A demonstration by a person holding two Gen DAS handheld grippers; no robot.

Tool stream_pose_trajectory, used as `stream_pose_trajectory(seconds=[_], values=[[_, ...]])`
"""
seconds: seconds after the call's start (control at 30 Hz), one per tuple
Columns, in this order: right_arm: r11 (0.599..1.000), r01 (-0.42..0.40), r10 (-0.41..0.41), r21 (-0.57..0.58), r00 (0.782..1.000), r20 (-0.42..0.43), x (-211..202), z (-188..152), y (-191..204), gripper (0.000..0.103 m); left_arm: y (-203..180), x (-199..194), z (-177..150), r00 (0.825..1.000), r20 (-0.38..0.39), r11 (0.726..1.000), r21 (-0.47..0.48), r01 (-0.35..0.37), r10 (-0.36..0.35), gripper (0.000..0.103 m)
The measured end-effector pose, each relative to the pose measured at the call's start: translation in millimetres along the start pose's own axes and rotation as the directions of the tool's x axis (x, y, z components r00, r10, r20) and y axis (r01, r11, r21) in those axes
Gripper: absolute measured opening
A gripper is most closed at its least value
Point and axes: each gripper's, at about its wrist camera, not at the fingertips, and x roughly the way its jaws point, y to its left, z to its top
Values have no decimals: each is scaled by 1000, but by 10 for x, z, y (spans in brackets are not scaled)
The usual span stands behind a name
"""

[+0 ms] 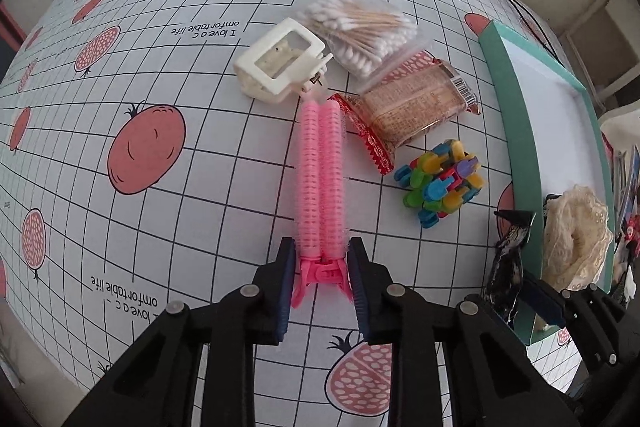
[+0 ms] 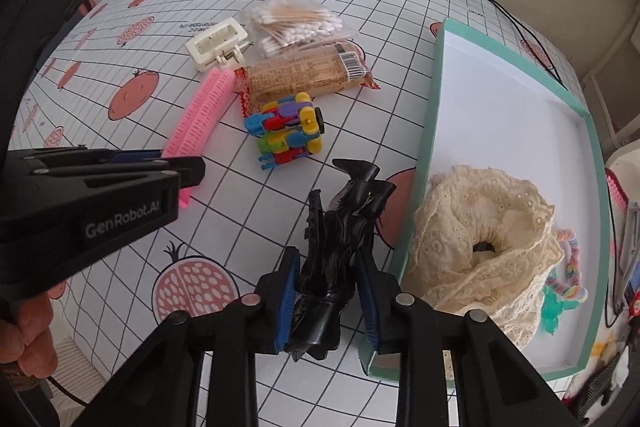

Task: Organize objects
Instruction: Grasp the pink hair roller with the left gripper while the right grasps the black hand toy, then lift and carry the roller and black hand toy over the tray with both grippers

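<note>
Two grippers at work: the left gripper [image 1: 320,267] and the right gripper [image 2: 326,291] both pointed steeply down at the table.
Left gripper's state: its jaws were closed on the hinged handle end of the long pink plastic hair-roller clip [image 1: 320,183], blue pads against either side.
Pink clip's place: it lay flat on the white grid-patterned tablecloth printed with pomegranates [image 1: 140,87], its far tip touching the cream rectangular claw clip [image 1: 280,65].
Right gripper's state: it gripped the glossy black claw clip [image 2: 340,227] just beside the tray wall; how squarely the pads sat I could not quite tell, the black being hard to read.
Destination: the shallow mint-green cardboard tray with a white floor [image 2: 500,99] already held the cream lace scrunchie [image 2: 480,227].
Still on the cloth: the clear bag of cotton swabs [image 1: 360,27], the wrapped brown snack bar [image 1: 416,103] and the multicoloured interlocking block toy [image 1: 444,183].
How to do it well: the pink clip probably wanted a straight lift first, so its tip cleared the cream clip without dragging it.
Grip advice: a hold at the handle leaves a long lever, so a slow, level carry seemed wise.
Crowding: the right gripper was better emptied into the tray first.
</note>
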Motion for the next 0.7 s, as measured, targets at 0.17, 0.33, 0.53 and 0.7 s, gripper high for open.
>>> stream_pose_trajectory(seconds=[0.17,0.33,0.53,0.7], values=[[999,-26,25,28,999,33,-82,5,-62,28,58,-24,-27,1000,0,1000,-21,-11,11,27],[997,-53,47,48,993,104,-210,50,-42,28,206,-167,-30,998,60,996,-88,-26,31,27],[993,-72,49,98,975,216,-429,80,-158,28,221,-387,78,978,198,990,-132,-46,72,27],[989,-33,-9,142,958,288,-567,103,-334,28,162,-592,116,939,341,994,-110,-7,44,27]])
